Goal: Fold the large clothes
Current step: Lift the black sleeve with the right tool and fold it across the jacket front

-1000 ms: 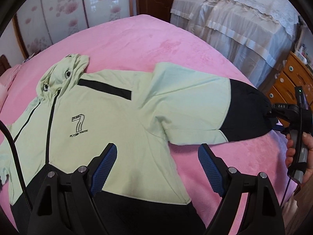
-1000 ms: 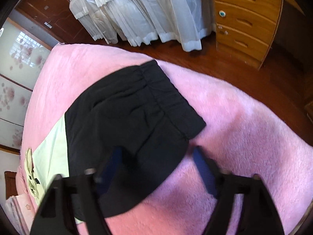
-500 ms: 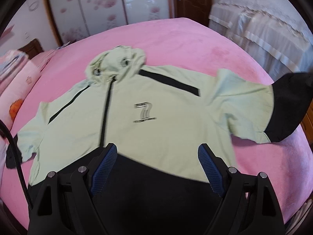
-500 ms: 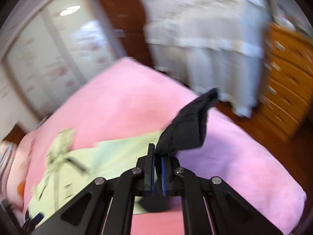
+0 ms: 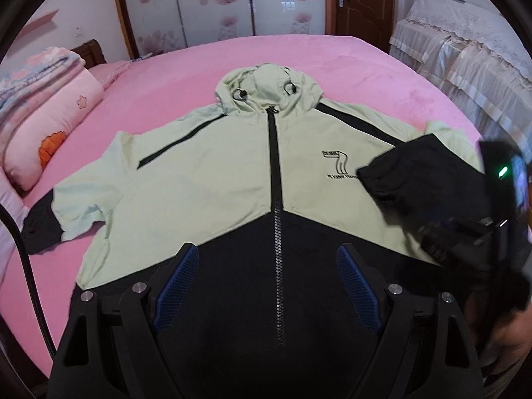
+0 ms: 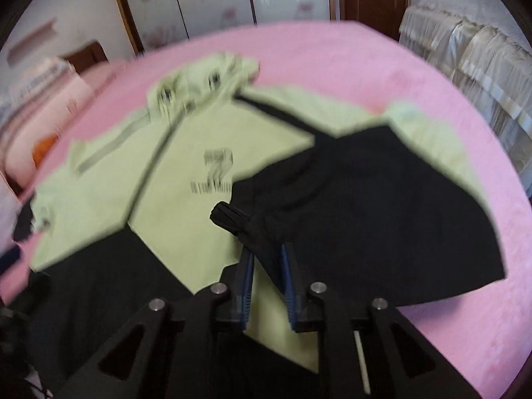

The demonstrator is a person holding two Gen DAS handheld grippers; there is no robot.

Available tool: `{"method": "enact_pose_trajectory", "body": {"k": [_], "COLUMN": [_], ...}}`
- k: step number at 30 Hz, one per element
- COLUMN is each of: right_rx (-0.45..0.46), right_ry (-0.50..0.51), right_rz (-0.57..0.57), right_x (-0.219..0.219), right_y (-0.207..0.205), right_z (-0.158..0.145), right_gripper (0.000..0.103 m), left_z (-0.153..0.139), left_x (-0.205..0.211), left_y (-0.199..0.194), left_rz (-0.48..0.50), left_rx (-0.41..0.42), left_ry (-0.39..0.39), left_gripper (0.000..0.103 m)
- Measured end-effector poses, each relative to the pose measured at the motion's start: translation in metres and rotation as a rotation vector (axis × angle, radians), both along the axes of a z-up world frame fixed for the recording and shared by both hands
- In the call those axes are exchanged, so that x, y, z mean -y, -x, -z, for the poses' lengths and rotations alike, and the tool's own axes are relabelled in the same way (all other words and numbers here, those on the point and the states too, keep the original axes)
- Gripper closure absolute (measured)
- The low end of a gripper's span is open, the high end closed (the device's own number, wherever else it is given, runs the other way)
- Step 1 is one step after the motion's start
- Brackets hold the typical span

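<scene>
I am carrying the black sleeve cuff [image 6: 232, 219], clamped in my right jaws, which were just loosening, over the jacket [image 5: 206, 179]; I should lay it flat. My left jaws are standing apart, empty.

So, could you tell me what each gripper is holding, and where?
The right gripper grips the jacket's black cuff; its jaws have just been opening slightly. The left gripper holds nothing.

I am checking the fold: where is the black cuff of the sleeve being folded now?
In the right wrist view the black cuff sits between the right gripper fingers, over the jacket chest beside the printed 7.
</scene>
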State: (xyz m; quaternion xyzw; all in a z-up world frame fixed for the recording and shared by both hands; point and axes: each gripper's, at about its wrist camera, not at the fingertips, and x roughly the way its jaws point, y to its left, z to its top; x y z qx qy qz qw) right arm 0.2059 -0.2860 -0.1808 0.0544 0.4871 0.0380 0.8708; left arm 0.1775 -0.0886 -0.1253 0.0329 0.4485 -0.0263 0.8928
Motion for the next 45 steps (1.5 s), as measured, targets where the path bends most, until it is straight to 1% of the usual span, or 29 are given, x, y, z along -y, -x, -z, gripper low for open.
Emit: {"method": "enact_pose_trajectory", "body": {"k": [1,3,5,7,9,11,14,15,21,24,26,27,28,29,30,31,32,34,37,38,40,41,43,45], "right_rx": [-0.016,-0.014,0.011,0.049,0.066,0.075,0.076,0.073,0.039,0.036,0.039,0.042,0.044,0.043,0.04,0.038,0.036,0.031,0.026,0.028,0.033,0.034,0.037,0.035], "right_ry": [-0.011,-0.056,-0.099,-0.1,-0.096,-0.112,-0.128,-0.135,-0.222,-0.233,-0.23,-0.226,-0.218,-0.206,-0.198,-0.196,-0.196,-0.203,-0.213,-0.215,-0.21,-0.209,-0.204,-0.194], "right_rz": [0.005,0.017,0.037,0.068,0.09,0.119,0.16,0.174,0.234,0.242,0.238,0.238,0.237,0.235,0.234,0.236,0.24,0.251,0.272,0.274,0.275,0.274,0.27,0.264], "right_x": [-0.001,0.009,0.021,0.029,0.036,0.047,0.056,0.061,0.081,0.083,0.083,0.083,0.082,0.081,0.081,0.082,0.083,0.085,0.09,0.091,0.09,0.089,0.086,0.083], "right_y": [0.006,0.021,0.042,0.063,0.078,0.095,0.107,0.111,0.114,0.116,0.117,0.118,0.119,0.12,0.12,0.121,0.121,0.121,0.12,0.12,0.118,0.117,0.113,0.109], "right_z": [0.006,0.007,-0.002,-0.013,-0.017,-0.02,-0.016,-0.014,0.003,0.008,0.01,0.01,0.011,0.012,0.013,0.015,0.016,0.019,0.021,0.021,0.02,0.02,0.019,0.018], "right_gripper": [0.083,0.075,0.056,0.049,0.049,0.049,0.049,0.049,0.049,0.049,0.049,0.049,0.049,0.049,0.049,0.049,0.049,0.049,0.049,0.049,0.049,0.049,0.049,0.049], "left_z": [0.002,0.008,0.014,0.022,0.029,0.042,0.058,0.062,0.086,0.099,0.104,0.108,0.11,0.112,0.11,0.106,0.097,0.068,0.022,0.001,-0.025,-0.041,-0.057,-0.065], "left_x": [0.002,0.003,0.006,0.011,0.018,0.026,0.041,0.046,0.083,0.099,0.109,0.114,0.119,0.125,0.128,0.129,0.134,0.14,0.136,0.131,0.122,0.109,0.094,0.076], "left_y": [-0.001,-0.002,-0.004,-0.013,-0.019,-0.032,-0.048,-0.052,-0.074,-0.086,-0.094,-0.099,-0.102,-0.107,-0.11,-0.114,-0.117,-0.127,-0.143,-0.151,-0.161,-0.167,-0.173,-0.179], "left_rz": [0.01,0.035,0.056,0.077,0.09,0.111,0.132,0.137,0.16,0.137,0.126,0.117,0.11,0.104,0.09,0.088,0.096,0.116,0.135,0.141,0.141,0.137,0.125,0.098], "left_rx": [-0.006,-0.023,-0.047,-0.076,-0.103,-0.161,-0.218,-0.23,-0.296,-0.315,-0.322,-0.328,-0.335,-0.352,-0.347,-0.336,-0.312,-0.227,-0.113,-0.059,0.012,0.06,0.12,0.163], "left_ry": [0.015,0.068,0.136,0.213,0.275,0.381,0.507,0.529,0.591,0.603,0.62,0.616,0.604,0.587,0.577,0.566,0.536,0.467,0.422,0.401,0.373,0.346,0.297,0.236], "left_gripper": [0.019,0.019,0.019,0.019,0.019,0.019,0.019,0.02,0.036,0.037,0.049,0.066,0.089,0.09,0.092,0.094,0.094,0.095,0.095,0.095,0.095,0.095,0.095,0.095]}}
